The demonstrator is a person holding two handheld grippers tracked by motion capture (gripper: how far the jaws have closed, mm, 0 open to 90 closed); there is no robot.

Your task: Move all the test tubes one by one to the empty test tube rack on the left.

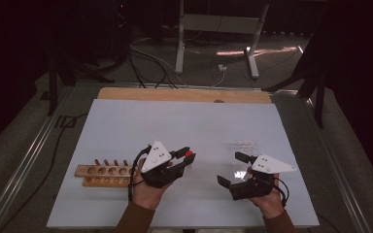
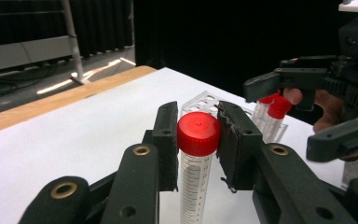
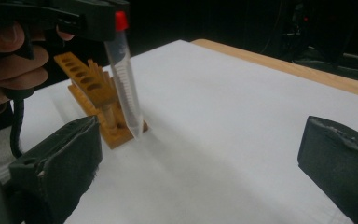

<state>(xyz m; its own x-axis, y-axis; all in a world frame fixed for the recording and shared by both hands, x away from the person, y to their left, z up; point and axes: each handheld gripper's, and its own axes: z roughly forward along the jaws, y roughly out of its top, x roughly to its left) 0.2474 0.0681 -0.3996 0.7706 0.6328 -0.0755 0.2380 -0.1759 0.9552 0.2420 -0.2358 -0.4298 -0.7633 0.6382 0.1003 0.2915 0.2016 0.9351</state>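
A clear tube with a red cap (image 2: 196,158) hangs upright above the white table, and my left gripper (image 2: 198,140) is shut on it just under the cap. In the high view that gripper (image 1: 187,158) is near the table's middle, and the red cap (image 1: 189,154) shows at its tip. The tube (image 3: 126,88) hangs with its pointed end close to the wooden rack (image 3: 91,88). My right gripper (image 1: 231,168) stands open at the front right with nothing between its pads (image 3: 70,154). Beyond it, two more red-capped tubes (image 2: 275,109) stand in a clear plastic rack (image 2: 205,100).
The wooden rack (image 1: 104,174) with its row of round holes lies at the front left of the white tabletop (image 1: 175,121). A wooden strip (image 1: 184,94) runs along the far edge. Cables and a metal stand (image 1: 179,43) are on the floor beyond.
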